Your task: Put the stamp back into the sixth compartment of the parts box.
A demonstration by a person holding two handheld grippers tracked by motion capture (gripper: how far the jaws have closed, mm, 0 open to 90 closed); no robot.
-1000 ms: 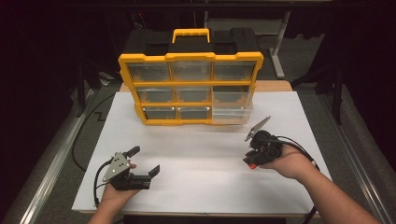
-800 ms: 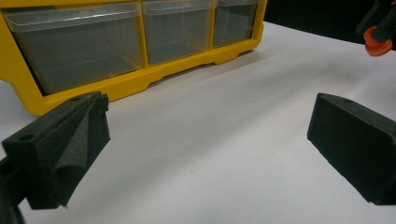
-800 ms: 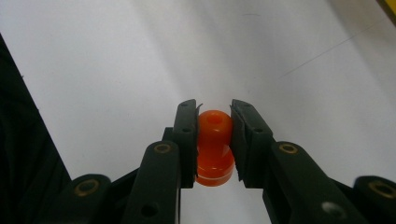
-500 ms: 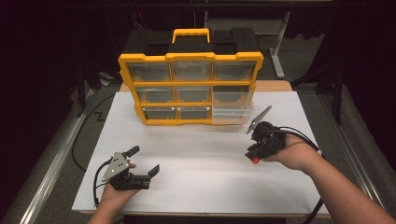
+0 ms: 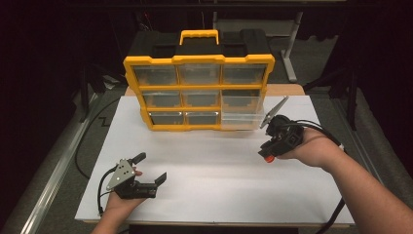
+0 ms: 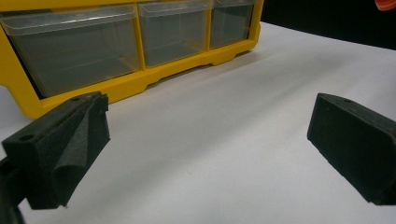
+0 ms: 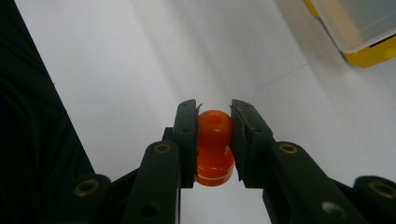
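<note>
- Right gripper (image 5: 267, 157) is clamping a small orange peg (image 7: 214, 147) between its pads, holding it above the white table (image 5: 214, 161) on the right side.
- Yellow drawer cabinet (image 5: 198, 92) is standing at the far middle; its clear bottom-right drawer (image 5: 241, 116) is pulled out, lying just far-left of the peg.
- Right hand is clearly the nearer one to that drawer.
- Left gripper (image 5: 148, 168) is resting near-left, jaws spread wide, gripping nothing, well apart from the peg.
</note>
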